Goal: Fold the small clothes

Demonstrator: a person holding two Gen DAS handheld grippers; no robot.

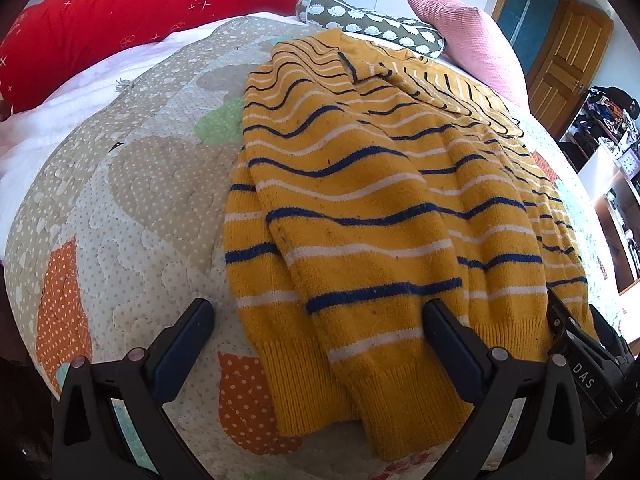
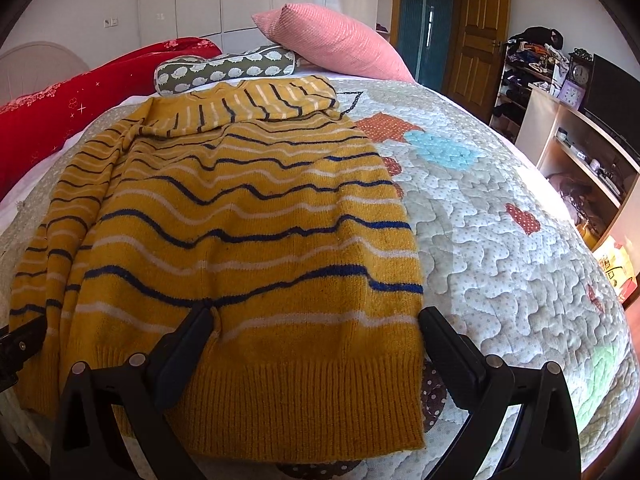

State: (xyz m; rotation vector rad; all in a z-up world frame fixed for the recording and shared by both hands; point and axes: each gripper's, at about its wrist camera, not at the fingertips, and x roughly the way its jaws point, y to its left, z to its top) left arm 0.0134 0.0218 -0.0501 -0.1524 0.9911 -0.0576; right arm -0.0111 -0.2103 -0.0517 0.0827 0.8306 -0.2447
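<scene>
A mustard-yellow knitted sweater with blue and white stripes (image 1: 360,200) lies on a quilted bed cover (image 1: 120,200), its ribbed hem nearest me. One sleeve is folded down over the body and the other lies across the top. My left gripper (image 1: 318,322) is open and empty just above the hem's left part. The sweater also shows in the right wrist view (image 2: 248,216). My right gripper (image 2: 316,328) is open and empty over the hem's right corner. The right gripper's body shows at the right edge of the left wrist view (image 1: 580,352).
A red bolster (image 1: 120,12), a hedgehog-print cushion (image 1: 372,24) and a pink pillow (image 2: 332,44) lie at the head of the bed. Shelves with clutter (image 2: 580,152) and a wooden door (image 2: 476,36) stand to the right of the bed.
</scene>
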